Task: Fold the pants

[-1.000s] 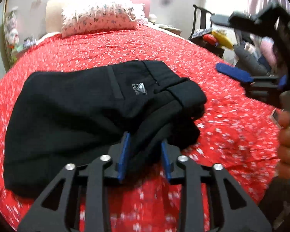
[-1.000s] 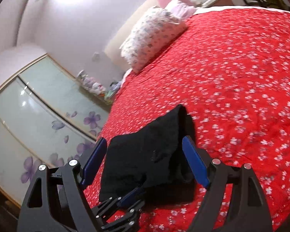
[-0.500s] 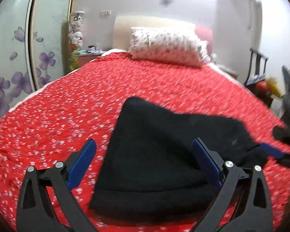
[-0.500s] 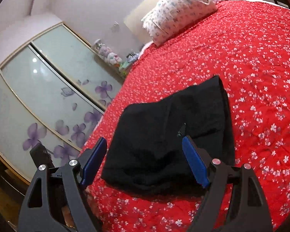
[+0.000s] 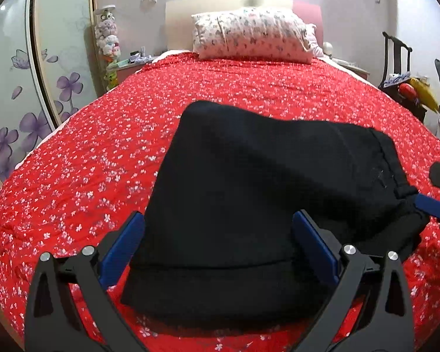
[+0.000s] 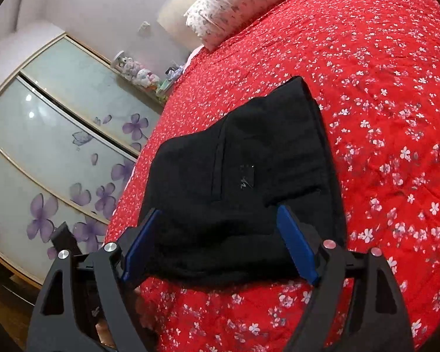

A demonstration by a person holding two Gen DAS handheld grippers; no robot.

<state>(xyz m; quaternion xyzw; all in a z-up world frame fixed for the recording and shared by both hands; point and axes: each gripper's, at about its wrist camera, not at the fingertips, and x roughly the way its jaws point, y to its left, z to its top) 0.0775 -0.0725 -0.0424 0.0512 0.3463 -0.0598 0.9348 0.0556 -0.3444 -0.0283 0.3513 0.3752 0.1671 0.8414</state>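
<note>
pants (image 5: 249, 205): folded black bundle on the red bed (image 5: 102, 161)
left gripper (image 5: 217, 246): wide, just opened, pants between its jaws, untouched
right gripper (image 6: 220, 243): wide, tilted down over the pants' near edge

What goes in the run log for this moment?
black pants: folded on red bedspread | left hand-held gripper: open, just released | right hand-held gripper: open

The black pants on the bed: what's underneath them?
The pants lie folded on the red flowered bedspread, which shows all around them. Whatever is between the folded layers, or directly beneath, is covered.
</note>
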